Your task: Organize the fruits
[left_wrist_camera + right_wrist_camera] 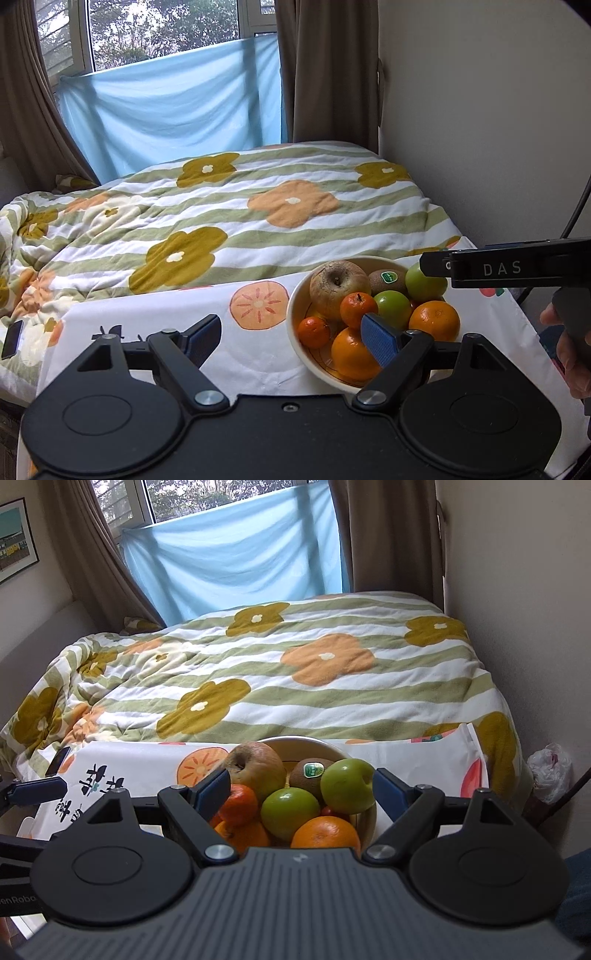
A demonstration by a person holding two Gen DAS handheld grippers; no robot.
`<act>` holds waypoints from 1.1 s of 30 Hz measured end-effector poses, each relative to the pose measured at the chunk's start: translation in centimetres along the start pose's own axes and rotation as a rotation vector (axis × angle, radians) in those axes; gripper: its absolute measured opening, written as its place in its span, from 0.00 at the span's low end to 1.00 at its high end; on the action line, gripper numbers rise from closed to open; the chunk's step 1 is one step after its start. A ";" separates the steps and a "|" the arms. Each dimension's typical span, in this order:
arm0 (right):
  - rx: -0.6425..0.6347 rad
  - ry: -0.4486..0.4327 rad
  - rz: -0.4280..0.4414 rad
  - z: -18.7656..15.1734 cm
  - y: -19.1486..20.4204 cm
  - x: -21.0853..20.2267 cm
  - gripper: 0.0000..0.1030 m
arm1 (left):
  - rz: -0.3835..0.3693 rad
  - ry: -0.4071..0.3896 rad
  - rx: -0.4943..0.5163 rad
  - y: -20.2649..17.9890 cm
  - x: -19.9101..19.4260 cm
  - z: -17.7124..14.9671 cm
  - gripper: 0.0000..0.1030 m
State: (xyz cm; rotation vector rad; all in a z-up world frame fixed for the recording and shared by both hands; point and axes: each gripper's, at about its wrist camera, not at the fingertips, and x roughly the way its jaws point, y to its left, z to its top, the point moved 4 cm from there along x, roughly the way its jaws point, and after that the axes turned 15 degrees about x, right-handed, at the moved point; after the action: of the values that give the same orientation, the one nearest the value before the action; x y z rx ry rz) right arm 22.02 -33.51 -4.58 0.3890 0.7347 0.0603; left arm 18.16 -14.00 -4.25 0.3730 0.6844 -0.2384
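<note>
Both grippers' jaws wide apart, empty, above fruit bowl (295,325)

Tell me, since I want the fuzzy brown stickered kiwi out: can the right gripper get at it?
Probably not cleanly: the kiwi sits behind two green apples, wedged beside the brownish apple; the right gripper is open.
</note>
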 end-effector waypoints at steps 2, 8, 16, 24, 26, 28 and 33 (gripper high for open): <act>-0.004 -0.022 -0.006 -0.6 1.3 -1.8 0.96 | 0.008 -0.016 -0.007 0.9 -1.7 -0.5 0.84; -0.022 -0.080 0.008 -3.0 5.5 -7.1 0.97 | 0.057 -0.069 -0.030 3.9 -7.8 -2.7 0.84; -0.074 -0.127 -0.019 -7.0 9.4 -12.8 1.00 | 0.101 -0.103 -0.102 6.7 -13.1 -6.2 0.85; -0.167 -0.150 -0.138 -10.8 10.4 -16.0 1.00 | 0.150 -0.102 -0.116 8.0 -15.9 -9.3 0.99; -0.158 -0.142 -0.149 -11.6 10.3 -16.3 1.00 | 0.149 -0.097 -0.118 8.0 -16.2 -9.8 0.99; -0.140 -0.134 -0.154 -12.1 10.1 -16.5 1.00 | 0.141 -0.091 -0.122 8.1 -16.5 -10.4 0.99; -0.100 -0.116 -0.152 -13.0 10.1 -17.0 1.00 | 0.127 -0.081 -0.126 8.1 -16.8 -11.4 0.99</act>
State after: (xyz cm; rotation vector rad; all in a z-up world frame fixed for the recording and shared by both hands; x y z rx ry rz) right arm 1.60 -23.16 1.26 0.2379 0.6421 -0.0683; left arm 1.74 -0.38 0.71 0.2838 0.5899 -0.0889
